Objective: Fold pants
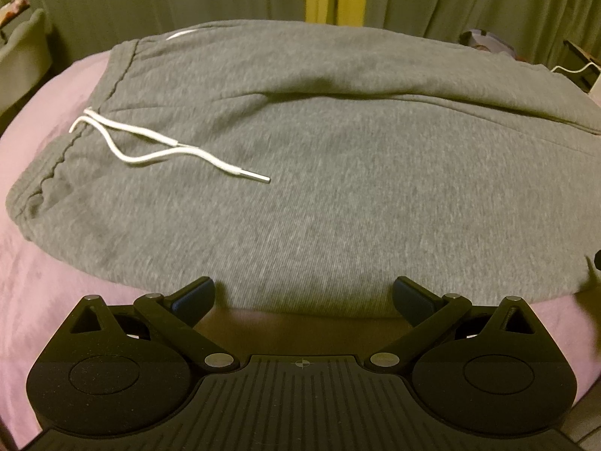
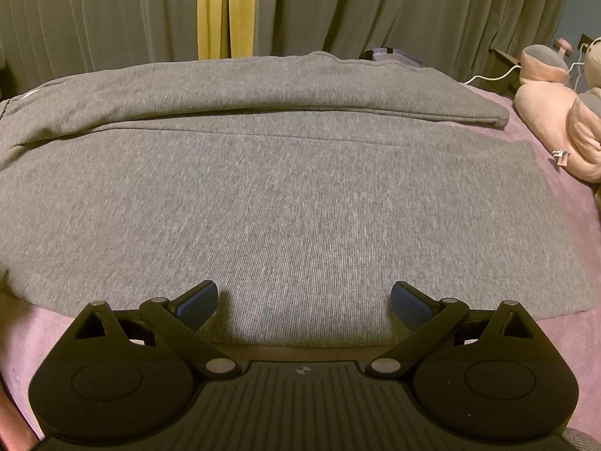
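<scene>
While both jaws gape wide w/ nothing held, left gripper & right gripper hover at near edge of gray pants, spread on pink bedcover. No legible writing.

Grey heathered knit-cloth pants: matt, finely ribbed, soft. White woven drawstring cord with glossy metal tip. Pink fleecy bedspread: matt, napped. Black plastic left gripper and black plastic right gripper: matt, ridged housing, bright metal pivot pins, textured blue pads. Grey-green curtains: matt cloth.
</scene>
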Demonstrator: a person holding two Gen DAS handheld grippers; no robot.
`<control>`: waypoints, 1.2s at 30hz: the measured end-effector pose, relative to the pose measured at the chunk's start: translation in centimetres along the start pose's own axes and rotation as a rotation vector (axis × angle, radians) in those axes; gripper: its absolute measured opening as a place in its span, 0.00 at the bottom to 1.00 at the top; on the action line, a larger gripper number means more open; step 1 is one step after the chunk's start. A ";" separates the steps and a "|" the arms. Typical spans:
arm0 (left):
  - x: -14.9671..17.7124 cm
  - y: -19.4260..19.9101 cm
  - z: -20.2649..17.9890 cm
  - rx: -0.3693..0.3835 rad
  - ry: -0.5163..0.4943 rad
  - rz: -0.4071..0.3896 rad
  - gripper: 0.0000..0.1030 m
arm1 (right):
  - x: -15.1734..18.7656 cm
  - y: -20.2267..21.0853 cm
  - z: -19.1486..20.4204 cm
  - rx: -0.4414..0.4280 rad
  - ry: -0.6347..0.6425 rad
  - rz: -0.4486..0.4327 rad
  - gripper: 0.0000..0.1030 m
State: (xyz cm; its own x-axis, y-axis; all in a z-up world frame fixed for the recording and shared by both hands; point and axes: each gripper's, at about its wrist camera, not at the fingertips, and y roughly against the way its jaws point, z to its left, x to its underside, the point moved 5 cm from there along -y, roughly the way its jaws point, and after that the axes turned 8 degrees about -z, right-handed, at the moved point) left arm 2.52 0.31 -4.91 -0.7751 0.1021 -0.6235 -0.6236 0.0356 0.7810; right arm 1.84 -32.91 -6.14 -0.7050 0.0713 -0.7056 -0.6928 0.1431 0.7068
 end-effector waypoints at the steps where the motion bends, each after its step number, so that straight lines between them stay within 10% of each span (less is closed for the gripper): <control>1: -0.1 -0.1 0.0 -0.001 0.000 0.001 1.00 | 0.0 0.0 0.0 -0.001 -0.001 0.000 0.96; 36: -0.1 -0.4 0.1 -0.010 0.011 0.027 1.00 | 0.0 0.1 0.0 -0.001 -0.011 0.014 0.96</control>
State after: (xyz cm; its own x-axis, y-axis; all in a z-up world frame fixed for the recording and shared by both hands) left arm 2.86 0.36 -5.10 -0.7930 0.0922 -0.6022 -0.6030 0.0226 0.7974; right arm 1.76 -32.88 -6.10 -0.7128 0.0839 -0.6964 -0.6833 0.1410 0.7164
